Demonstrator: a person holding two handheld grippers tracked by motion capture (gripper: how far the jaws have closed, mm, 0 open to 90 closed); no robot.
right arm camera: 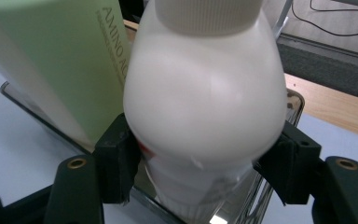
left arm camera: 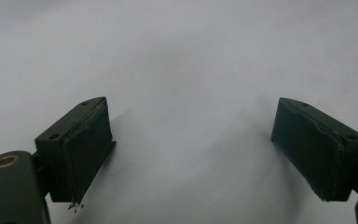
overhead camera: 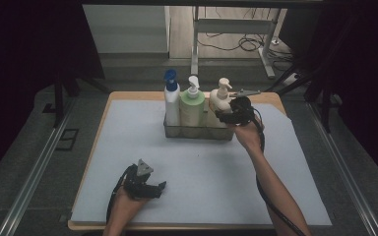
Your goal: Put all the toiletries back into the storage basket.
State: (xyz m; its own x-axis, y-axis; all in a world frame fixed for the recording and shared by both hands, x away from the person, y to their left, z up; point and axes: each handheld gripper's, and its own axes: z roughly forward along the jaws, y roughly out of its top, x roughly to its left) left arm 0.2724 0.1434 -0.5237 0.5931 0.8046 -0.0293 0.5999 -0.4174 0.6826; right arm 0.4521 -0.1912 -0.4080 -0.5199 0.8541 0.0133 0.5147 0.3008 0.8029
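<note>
White bottle (right arm camera: pixel 205 107) sits between the jaws of my right gripper (right arm camera: pixel 205 163), at the right end of the rack (overhead camera: pixel 197 132), the jaws pressed against its 2 sides so I can lift it straight out. Just left of that gripper stands the green bottle (right arm camera: pixel 60 60). My left gripper (left arm camera: pixel 191 154) rests wide open and empty over the bench (left arm camera: pixel 191 56), out of the way.
</note>
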